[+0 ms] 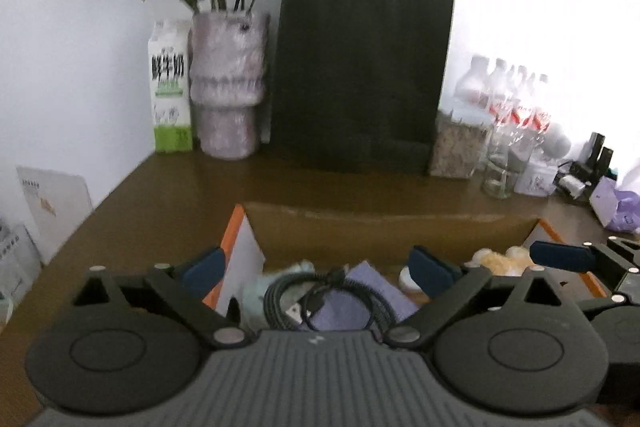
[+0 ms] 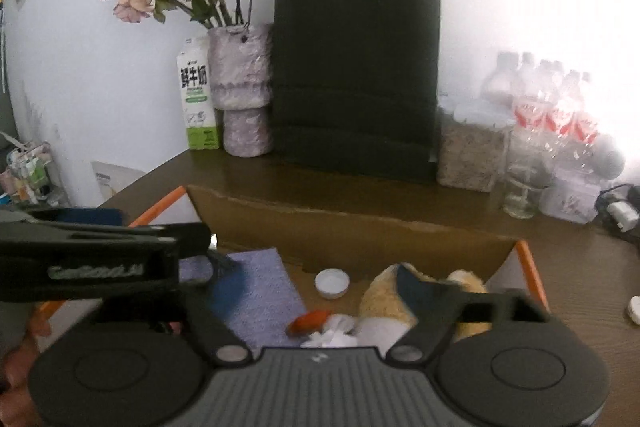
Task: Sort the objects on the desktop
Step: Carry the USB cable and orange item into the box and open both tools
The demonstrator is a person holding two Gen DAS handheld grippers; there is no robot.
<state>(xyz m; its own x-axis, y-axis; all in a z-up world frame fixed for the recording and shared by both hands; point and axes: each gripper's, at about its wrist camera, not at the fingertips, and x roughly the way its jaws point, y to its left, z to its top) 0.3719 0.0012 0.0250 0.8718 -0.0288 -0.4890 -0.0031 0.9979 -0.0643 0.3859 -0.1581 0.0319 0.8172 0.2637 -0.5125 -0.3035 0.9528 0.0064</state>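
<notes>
A cardboard box (image 1: 380, 223) with orange edges sits open on the brown desk. In the left wrist view my left gripper (image 1: 316, 269) stands open above it, over a coiled black cable (image 1: 320, 301) lying on a purple cloth (image 1: 360, 307). Nothing is between its pads. One finger (image 1: 560, 255) of the right gripper shows at the right. In the right wrist view my right gripper (image 2: 320, 285) is open over the box (image 2: 340, 223), above a white cap (image 2: 331, 282), a small orange item (image 2: 310, 321), crumpled white paper (image 2: 332, 335) and a tan plush toy (image 2: 380, 303). It holds nothing.
Along the wall stand a milk carton (image 1: 170, 87), a vase of dried flowers (image 1: 228, 87), a black paper bag (image 1: 360, 67), a grain-filled container (image 1: 456, 151), a glass jar (image 1: 498, 175) and several water bottles (image 1: 516, 107). A small white object (image 2: 634, 311) lies on the desk at the right.
</notes>
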